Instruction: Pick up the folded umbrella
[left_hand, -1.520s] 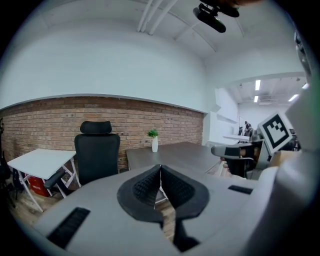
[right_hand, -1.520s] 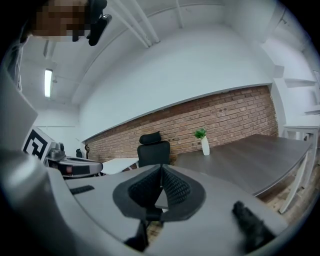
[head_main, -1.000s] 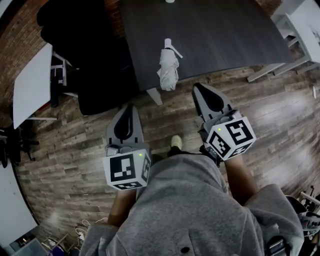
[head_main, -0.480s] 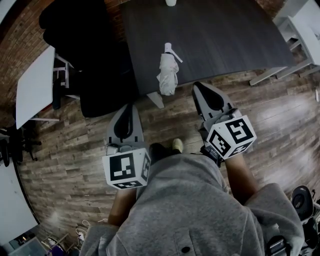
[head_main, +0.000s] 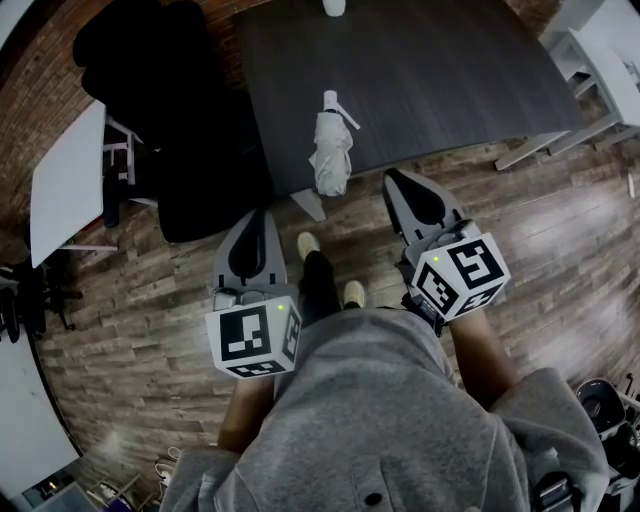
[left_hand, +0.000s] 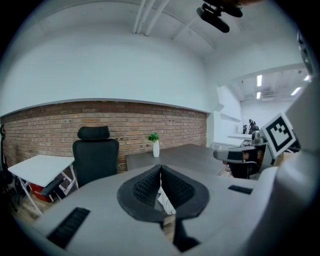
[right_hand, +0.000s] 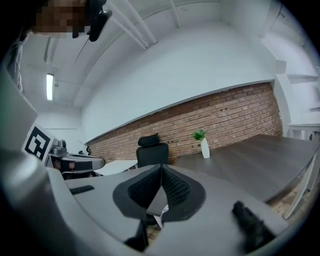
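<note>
- The floor of brown wooden planks (head_main: 150, 300) filled most of the head view, and a wall of red-brown bricks (left_hand: 50, 125) stood behind the furniture.
- A large dark grey table with a matt top (head_main: 430, 70) stood in front of the person.
- A black office chair with a headrest (head_main: 170, 100) stood at the left side of this table, and a small white table (head_main: 65, 170) was further to the left.
- The person in a grey sweatshirt (head_main: 380, 420) stood near the table, with one light shoe (head_main: 308, 243) put forward.
- The left gripper, grey with black ribbed pads (head_main: 262, 215), was held over the floor. Its jaws were closed tip to tip with nothing between them.
- The right gripper of the same kind (head_main: 392, 176) was held near the front edge of the table. Its jaws were also closed and empty.
- The folded white umbrella with a loose strap (head_main: 332, 150) lay on the dark table at the corner nearest the person, its lower end at the table's edge. It was ahead of both grippers and apart from them, and no jaw touched it.
- A slim white vase with a small green plant (left_hand: 155, 145) stood upright at the far end of the table.
</note>
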